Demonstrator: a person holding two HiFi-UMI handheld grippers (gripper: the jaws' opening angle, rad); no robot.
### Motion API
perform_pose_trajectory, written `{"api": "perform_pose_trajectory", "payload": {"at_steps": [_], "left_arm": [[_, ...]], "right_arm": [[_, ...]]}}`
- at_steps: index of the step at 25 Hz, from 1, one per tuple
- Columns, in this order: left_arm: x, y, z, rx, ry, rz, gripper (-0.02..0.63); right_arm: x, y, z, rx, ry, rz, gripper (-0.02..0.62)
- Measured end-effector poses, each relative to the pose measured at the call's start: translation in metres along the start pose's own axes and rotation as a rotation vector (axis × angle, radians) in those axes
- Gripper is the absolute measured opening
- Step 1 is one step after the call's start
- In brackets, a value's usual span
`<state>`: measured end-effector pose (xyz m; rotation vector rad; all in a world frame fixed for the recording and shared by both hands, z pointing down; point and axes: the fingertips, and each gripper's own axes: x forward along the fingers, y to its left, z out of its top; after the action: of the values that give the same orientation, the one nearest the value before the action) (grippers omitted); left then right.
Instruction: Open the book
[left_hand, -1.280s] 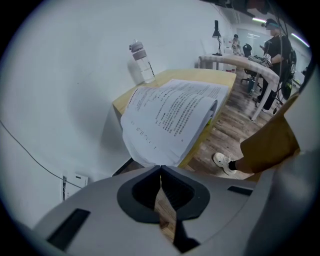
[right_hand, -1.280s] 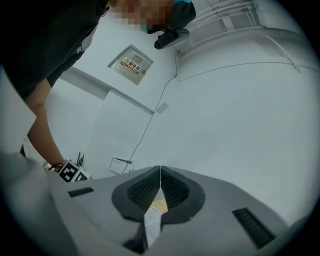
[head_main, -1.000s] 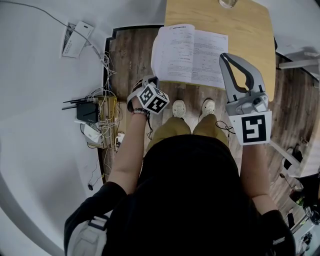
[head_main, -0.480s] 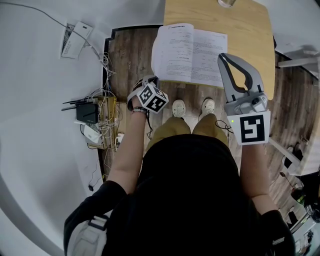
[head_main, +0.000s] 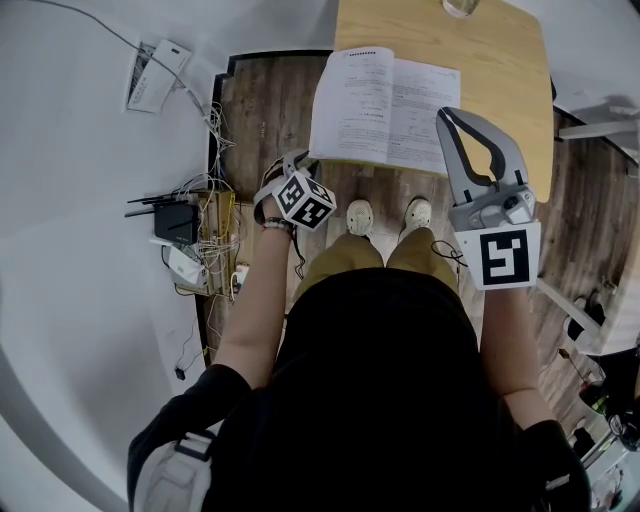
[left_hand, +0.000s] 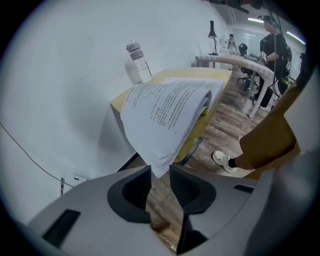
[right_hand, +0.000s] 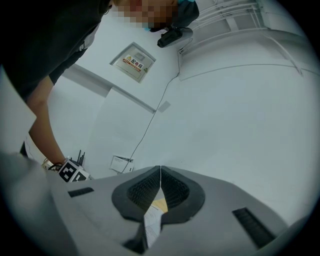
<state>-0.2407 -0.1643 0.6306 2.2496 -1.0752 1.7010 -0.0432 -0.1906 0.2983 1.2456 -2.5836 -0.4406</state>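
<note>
The book (head_main: 385, 105) lies open on the wooden table (head_main: 500, 70), with its left pages hanging over the near left edge. In the left gripper view the drooping stack of pages (left_hand: 167, 107) ends in a corner just beyond my left gripper (left_hand: 160, 170). Its jaws have just been opening and now stand apart, with the pads clear of the paper. In the head view the left gripper (head_main: 298, 162) sits below the book's left corner. My right gripper (head_main: 447, 118) is level at the book's right side, and its tips meet (right_hand: 160, 170), shut on nothing.
A clear bottle (left_hand: 136, 62) stands at the far end of the table. A router with tangled cables (head_main: 190, 235) and a white power strip (head_main: 150, 78) lie on the floor at the left. The person's shoes (head_main: 358, 216) stand by the table edge. People stand far off (left_hand: 272, 37).
The curled, lifted left edge of the pages beside the left gripper has dropped and straightened. Both hands have kept their places.
</note>
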Motion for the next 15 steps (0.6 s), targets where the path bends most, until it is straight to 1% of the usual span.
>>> {"api": "perform_pose_trajectory", "payload": {"at_steps": [6,11,15], "left_arm": [[-0.017,0.009,0.024,0.033,-0.060,0.017,0.126],[-0.031,0.020,0.053,0.054,-0.127,0.034,0.127],[-0.045,0.026,0.079,0.067,-0.188,0.047,0.127]], "right_arm": [[-0.001,-0.008,-0.002,-0.015,0.011,-0.010,0.029],[0.001,-0.014,0.002,-0.011,-0.012,-0.027,0.029],[-0.002,-0.017,0.001,-0.010,-0.007,-0.037,0.029]]}}
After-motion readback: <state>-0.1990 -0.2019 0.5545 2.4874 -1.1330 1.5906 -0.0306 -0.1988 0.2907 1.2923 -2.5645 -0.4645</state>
